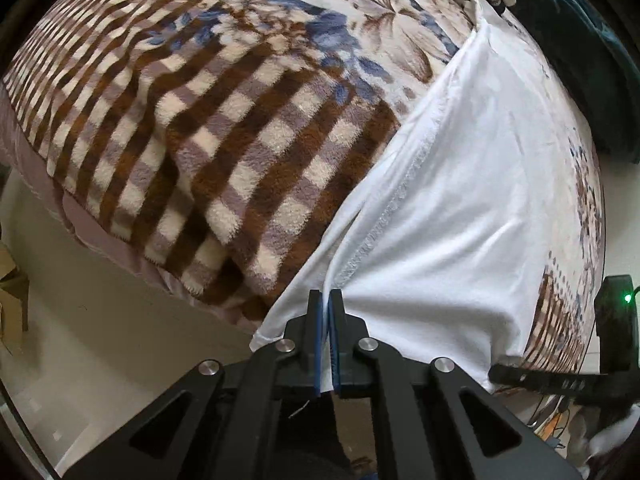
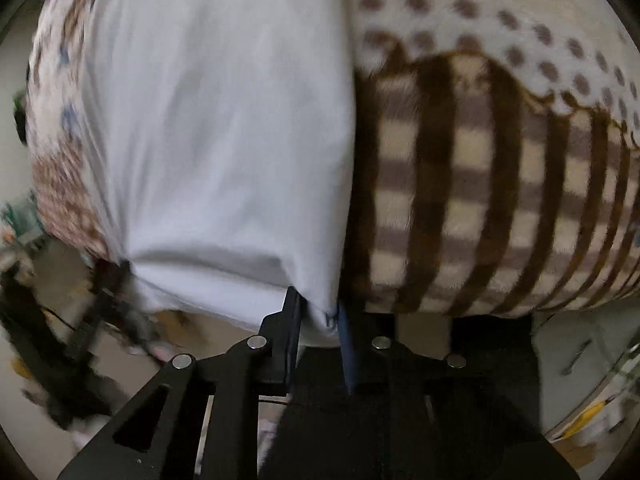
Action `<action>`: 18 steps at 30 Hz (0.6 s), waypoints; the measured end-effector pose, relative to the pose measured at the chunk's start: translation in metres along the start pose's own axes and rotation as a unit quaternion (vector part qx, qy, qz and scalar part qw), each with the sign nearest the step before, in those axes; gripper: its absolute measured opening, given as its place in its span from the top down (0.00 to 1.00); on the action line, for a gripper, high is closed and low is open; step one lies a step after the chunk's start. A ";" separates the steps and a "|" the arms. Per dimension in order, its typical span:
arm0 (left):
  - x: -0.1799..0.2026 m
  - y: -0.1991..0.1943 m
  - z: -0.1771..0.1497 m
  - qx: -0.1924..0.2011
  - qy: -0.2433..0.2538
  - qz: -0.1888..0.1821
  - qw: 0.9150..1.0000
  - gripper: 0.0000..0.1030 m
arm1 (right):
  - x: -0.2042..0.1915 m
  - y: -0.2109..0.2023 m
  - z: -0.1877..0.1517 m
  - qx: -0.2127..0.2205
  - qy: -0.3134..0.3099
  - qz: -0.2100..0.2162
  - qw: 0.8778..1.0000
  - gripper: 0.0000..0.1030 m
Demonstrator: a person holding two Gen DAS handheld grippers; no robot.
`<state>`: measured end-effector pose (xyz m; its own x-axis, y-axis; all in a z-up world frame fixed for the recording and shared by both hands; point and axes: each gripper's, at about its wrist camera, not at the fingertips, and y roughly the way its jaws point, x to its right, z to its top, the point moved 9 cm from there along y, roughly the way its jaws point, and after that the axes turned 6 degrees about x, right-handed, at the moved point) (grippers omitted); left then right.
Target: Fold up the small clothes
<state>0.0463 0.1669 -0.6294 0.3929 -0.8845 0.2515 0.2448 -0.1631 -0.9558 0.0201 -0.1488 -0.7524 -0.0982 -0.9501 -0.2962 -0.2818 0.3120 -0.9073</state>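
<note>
Now the left tongs [image 1: 329, 300] pinch the near hem of a white garment [image 1: 460, 200] spread on a plaid blanket [image 1: 240, 140]; the right tongs [image 2: 320, 312] grip its other corner.

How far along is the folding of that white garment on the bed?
Early stage, it seems. The white garment lies spread on the patterned blanket, apparently flat, with no finished fold in view. In hand: the left gripper is shut on its near edge by the stitched hem, and the right gripper has its other near corner between its narrowly set fingers. The folding itself looks still to do.
</note>
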 end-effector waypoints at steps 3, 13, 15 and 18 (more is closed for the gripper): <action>0.003 0.005 -0.002 -0.005 0.000 0.001 1.000 0.99 | 0.006 0.008 -0.015 -0.009 -0.012 -0.010 1.000 0.91; -0.036 -0.001 -0.013 -0.002 -0.053 -0.020 0.998 0.97 | 0.010 0.019 -0.031 -0.038 -0.031 -0.009 0.999 0.92; -0.037 -0.010 -0.011 0.005 -0.073 -0.046 0.996 0.95 | 0.006 0.017 -0.031 -0.038 -0.039 -0.012 0.998 0.92; -0.029 -0.016 -0.009 0.015 -0.066 -0.067 0.995 0.80 | -0.006 0.020 -0.032 -0.048 -0.039 -0.017 0.998 0.90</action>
<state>0.0231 0.1914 -0.6229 0.4667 -0.7905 0.3966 0.3284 -0.2615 -0.9076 -0.0155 -0.1364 -0.7596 -0.0138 -0.9567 -0.2908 -0.3736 0.2747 -0.8860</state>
